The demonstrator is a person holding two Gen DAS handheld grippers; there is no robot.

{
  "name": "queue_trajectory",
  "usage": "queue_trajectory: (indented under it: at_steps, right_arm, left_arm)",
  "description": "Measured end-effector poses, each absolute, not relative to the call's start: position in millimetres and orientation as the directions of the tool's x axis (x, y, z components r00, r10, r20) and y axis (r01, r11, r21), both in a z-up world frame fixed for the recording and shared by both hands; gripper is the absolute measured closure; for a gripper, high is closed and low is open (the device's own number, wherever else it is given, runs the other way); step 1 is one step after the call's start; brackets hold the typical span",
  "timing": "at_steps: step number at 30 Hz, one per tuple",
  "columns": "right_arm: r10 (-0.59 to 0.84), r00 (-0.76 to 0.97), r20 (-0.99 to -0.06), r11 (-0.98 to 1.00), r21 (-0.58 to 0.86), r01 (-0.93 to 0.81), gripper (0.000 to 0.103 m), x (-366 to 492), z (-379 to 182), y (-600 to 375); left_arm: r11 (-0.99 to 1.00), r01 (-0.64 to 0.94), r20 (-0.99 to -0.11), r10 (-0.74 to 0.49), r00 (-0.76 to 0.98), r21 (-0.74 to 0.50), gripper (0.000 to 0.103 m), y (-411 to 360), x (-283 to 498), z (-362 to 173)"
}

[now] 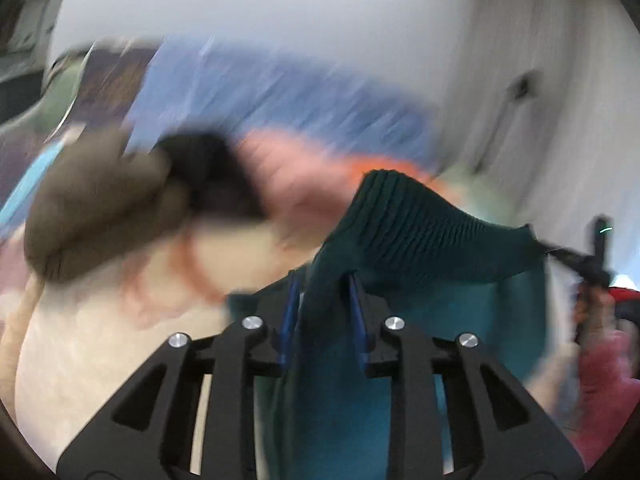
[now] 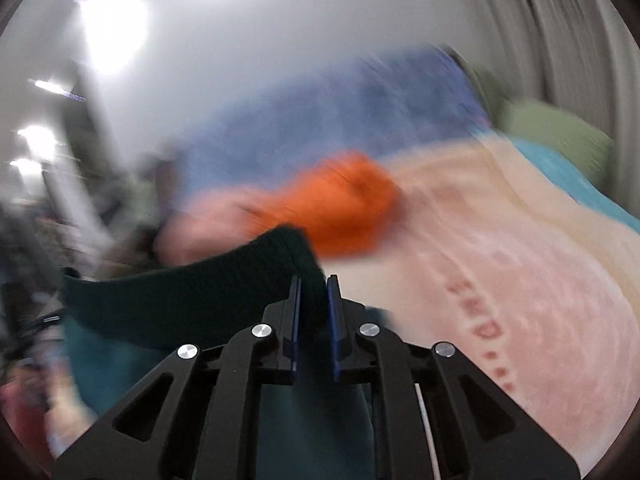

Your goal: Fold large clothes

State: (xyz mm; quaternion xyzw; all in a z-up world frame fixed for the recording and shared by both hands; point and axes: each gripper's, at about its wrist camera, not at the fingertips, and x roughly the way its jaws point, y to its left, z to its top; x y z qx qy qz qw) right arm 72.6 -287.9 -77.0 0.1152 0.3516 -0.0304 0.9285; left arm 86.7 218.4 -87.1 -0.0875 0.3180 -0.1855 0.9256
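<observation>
Straight ahead, clothes crowd the bed: a brown bundle (image 1: 100,204) to the left, an orange heap (image 2: 340,208) in the middle, a blue pile (image 2: 340,120) behind. The pale sheet (image 2: 520,272) lies bare on the right, open room there. The teal sweater (image 1: 420,232) spans between both grippers.

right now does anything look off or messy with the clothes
Nothing looks damaged. The dark green sweater is held up by its ribbed edge, pinched in the left gripper and the right gripper. Behind it, an orange garment and a brown one lie unfolded on the bed, though blur hides detail.
</observation>
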Motion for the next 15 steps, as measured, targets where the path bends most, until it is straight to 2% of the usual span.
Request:
queue_trajectory:
  at_steps: [2, 3, 5, 7, 9, 11, 15]
  right_arm:
    - [-0.001, 0.672, -0.741, 0.977, 0.141, 0.158, 0.097, 98.5, -107.3, -284.1]
    - [0.028, 0.649, -0.760, 0.973, 0.168, 0.155, 0.097, 101.9, -118.3, -284.7]
    - [0.044, 0.677, -0.735, 0.967, 0.201, 0.155, 0.095, 93.7, -116.8, -290.5]
    - [0.063, 0.699, -0.712, 0.955, 0.247, 0.165, 0.086, 81.1, -109.0, -298.5]
    - [0.066, 0.718, -0.693, 0.947, 0.270, 0.173, 0.076, 74.3, -99.0, -304.8]
    - [0.099, 0.740, -0.665, 0.942, 0.302, 0.145, 0.073, 67.9, -91.2, -298.5]
    - [0.218, 0.779, -0.587, 0.942, 0.336, -0.010, 0.071, 60.0, -68.9, -260.8]
  left_arm:
    - [0.931, 0.189, -0.677, -0.358, 0.643, -0.313, 0.081, 220.1, 132.7, -135.6]
    - [0.920, 0.170, -0.696, -0.380, 0.608, -0.354, 0.080, 222.7, 143.2, -154.6]
    - [0.907, 0.179, -0.668, -0.403, 0.626, -0.380, 0.077, 228.7, 138.5, -154.7]
    - [0.908, 0.185, -0.656, -0.402, 0.639, -0.376, 0.070, 234.9, 132.1, -146.4]
    - [0.904, 0.190, -0.652, -0.410, 0.638, -0.383, 0.060, 238.3, 129.4, -138.3]
    - [0.887, 0.203, -0.632, -0.442, 0.637, -0.415, 0.048, 239.1, 131.3, -131.4]
    - [0.842, 0.280, -0.539, -0.516, 0.665, -0.461, 0.046, 219.4, 126.4, -105.1]
